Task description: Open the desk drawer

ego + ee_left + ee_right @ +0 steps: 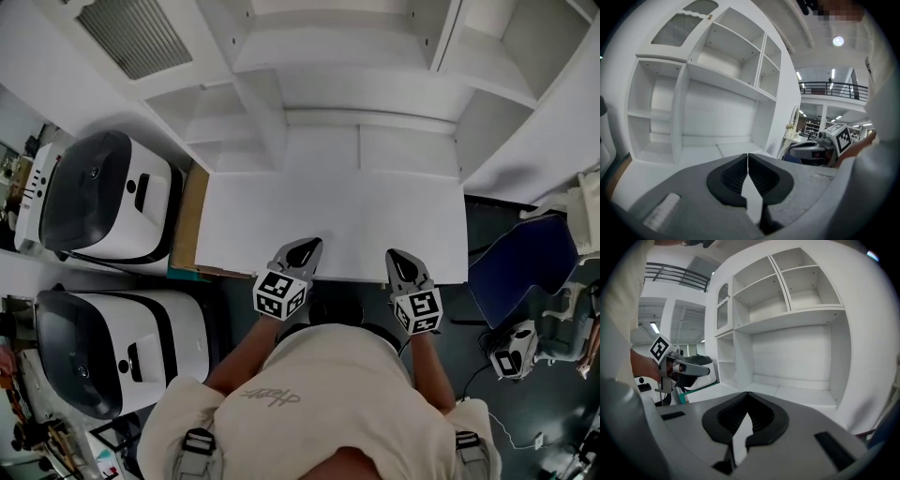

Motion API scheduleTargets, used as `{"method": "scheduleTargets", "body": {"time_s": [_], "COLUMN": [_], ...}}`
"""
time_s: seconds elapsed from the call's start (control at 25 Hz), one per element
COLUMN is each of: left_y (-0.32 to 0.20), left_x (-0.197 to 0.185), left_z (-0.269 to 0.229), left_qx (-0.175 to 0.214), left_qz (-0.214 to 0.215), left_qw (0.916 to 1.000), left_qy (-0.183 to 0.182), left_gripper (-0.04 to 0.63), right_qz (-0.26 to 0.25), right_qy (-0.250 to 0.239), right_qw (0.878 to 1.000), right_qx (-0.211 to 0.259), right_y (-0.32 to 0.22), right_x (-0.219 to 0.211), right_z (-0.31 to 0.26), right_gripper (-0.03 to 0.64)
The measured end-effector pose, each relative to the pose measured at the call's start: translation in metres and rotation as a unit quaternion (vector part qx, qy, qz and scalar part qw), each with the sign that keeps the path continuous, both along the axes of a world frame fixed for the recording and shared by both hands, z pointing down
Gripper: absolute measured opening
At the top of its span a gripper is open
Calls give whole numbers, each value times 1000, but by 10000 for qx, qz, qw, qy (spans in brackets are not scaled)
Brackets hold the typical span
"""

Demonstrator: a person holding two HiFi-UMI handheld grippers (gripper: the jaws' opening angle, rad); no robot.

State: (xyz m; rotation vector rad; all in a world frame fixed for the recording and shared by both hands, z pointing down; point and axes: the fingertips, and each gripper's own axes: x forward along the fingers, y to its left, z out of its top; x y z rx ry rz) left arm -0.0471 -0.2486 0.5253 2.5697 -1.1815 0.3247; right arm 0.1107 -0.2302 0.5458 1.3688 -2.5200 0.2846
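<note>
While both claws are closed tip to tip and empty, your left gripper (307, 247) and right gripper (396, 255) hover over the desk's (328, 220) front edge. The drawer, probably beneath, is hidden. Approach step: next, lower and find its front.

Bright, even indoor light; ceiling lamps glare, and fisheye views curve with dark vignetted corners.

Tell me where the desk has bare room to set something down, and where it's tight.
The whole white desktop is bare, from the hutch to the front edge, where the left gripper and right gripper hover. Crowded: off its left edge, two white machines stand close together.
</note>
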Motion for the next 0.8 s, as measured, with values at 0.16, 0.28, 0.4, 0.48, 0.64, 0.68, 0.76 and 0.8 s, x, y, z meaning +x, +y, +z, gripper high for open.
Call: {"method": "scheduleTargets", "body": {"time_s": [0.16, 0.28, 0.4, 0.48, 0.64, 0.68, 0.76, 0.8], "left_y": [2, 4, 7, 9, 11, 11, 12, 12], "left_x": [3, 7, 11, 12, 13, 13, 14, 14], "left_z": [-2, 0, 1, 2, 2, 2, 1, 1], "left_qx": [67, 54, 39, 26, 15, 13, 16, 18], "left_qz": [94, 183, 267, 305, 342, 344, 350, 354], "left_qw": [9999, 9998, 9996, 9995, 9994, 9994, 9994, 9994], "left_qy": [29, 42, 29, 23, 12, 13, 22, 25], "left_gripper": [17, 17, 17, 17, 17, 17, 17, 17], "right_qz": [103, 176, 238, 294, 305, 276, 198, 175], "right_qy": [21, 46, 19, -33, -42, -37, -9, 15], "right_qw": [9999, 9997, 9993, 9991, 9990, 9991, 9993, 9993], "right_qx": [71, 175, 286, 320, 328, 328, 321, 316], "right_y": [9, 14, 18, 18, 19, 20, 21, 21], "right_x": [5, 8, 10, 12, 13, 12, 10, 9], "right_z": [-6, -12, -18, -21, -24, -24, -23, -22], "right_gripper": [2, 2, 5, 13, 86, 86, 94, 94]}}
